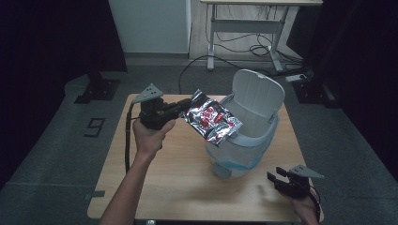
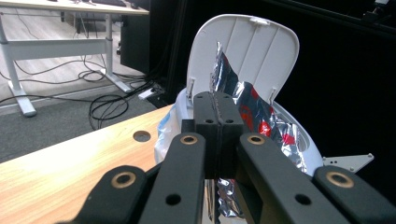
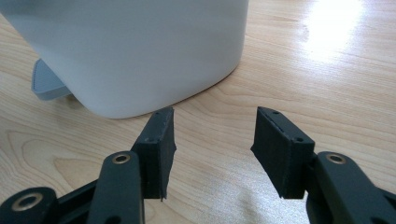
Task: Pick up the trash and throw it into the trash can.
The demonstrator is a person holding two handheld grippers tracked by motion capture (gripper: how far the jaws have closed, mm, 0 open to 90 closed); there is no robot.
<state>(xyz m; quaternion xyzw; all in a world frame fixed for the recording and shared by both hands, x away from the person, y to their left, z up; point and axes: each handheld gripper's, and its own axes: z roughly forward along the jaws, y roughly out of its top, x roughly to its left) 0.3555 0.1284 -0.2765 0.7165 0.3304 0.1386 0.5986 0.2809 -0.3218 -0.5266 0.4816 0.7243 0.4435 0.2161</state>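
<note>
Left gripper (image 1: 184, 108) clamped tight on edge of crinkled foil snack bag (image 1: 212, 122), pads pinching it in left gripper view (image 2: 218, 122); bag held up in air over rim of white bin (image 1: 244, 140), its lid (image 1: 258, 95) standing upright behind. Right gripper (image 1: 276, 177) jaws apart, nothing between them, low over wooden table (image 1: 178, 178) near bin base, pointing at bin wall (image 3: 140, 51)

High view looks down on the table (image 1: 187, 187); both gripper views closely share the bin (image 2: 243, 42).
</note>
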